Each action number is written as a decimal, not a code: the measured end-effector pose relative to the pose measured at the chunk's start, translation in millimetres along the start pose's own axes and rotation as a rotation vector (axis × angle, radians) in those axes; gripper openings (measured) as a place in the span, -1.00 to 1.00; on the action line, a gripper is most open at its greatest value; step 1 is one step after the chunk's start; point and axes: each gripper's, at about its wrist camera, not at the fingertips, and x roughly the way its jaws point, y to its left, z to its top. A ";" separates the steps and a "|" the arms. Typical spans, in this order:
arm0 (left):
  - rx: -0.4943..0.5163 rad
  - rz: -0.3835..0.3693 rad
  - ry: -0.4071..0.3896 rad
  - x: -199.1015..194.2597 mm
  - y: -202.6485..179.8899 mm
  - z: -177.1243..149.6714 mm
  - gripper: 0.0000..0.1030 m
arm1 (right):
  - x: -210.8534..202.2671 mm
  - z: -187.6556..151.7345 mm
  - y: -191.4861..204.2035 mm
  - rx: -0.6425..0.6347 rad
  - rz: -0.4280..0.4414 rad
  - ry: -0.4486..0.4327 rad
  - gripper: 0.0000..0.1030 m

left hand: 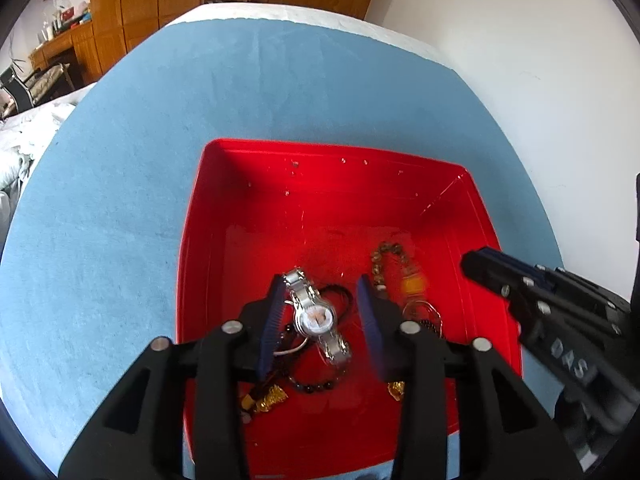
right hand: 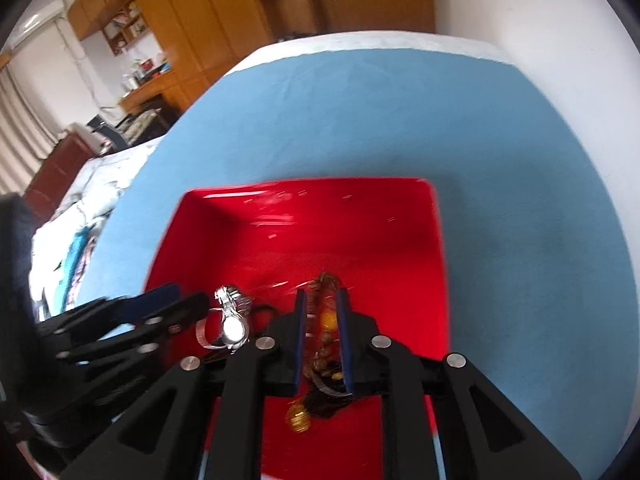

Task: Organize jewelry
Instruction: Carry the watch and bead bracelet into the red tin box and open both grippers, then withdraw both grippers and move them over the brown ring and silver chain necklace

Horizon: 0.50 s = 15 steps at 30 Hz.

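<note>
Glossy red plastic tray (left hand: 404, 192), its smooth walls catching highlights, on a matt blue cloth (left hand: 120, 184) with a soft, felt-like nap. Polished metal watch (left hand: 316, 318) with a shiny link band. Dull brown bead bracelet (left hand: 386, 258). Glossy black bead string (left hand: 316, 386). Matt black plastic gripper fingers (left hand: 276, 316) with ribbed blue pads. Varnished wood wardrobe (left hand: 168, 0).

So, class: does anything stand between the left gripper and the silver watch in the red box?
Nothing visible does. The left gripper straddles the silver watch with both pads apart from it; only cords and beads lie around it in the red box.
</note>
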 end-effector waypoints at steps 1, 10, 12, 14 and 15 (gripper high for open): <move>0.004 -0.005 -0.003 -1.5 -1.0 0.3 -0.10 | -1.6 -1.4 -4.2 0.006 -0.006 -0.003 -0.69; 0.051 -0.013 -0.060 -46.1 -3.6 -30.2 0.06 | -35.5 -34.8 -10.3 0.001 0.049 -0.014 -0.69; 0.050 -0.002 -0.068 -60.5 -1.7 -45.4 0.08 | -45.2 -47.3 -8.9 -0.007 0.067 -0.009 -0.69; 0.051 0.020 -0.070 -70.8 -0.6 -59.2 0.11 | -53.6 -59.9 -6.8 -0.017 0.075 -0.006 -0.69; 0.049 0.025 -0.071 -76.0 2.5 -65.7 0.12 | -57.8 -68.3 -5.1 -0.023 0.080 -0.001 -0.69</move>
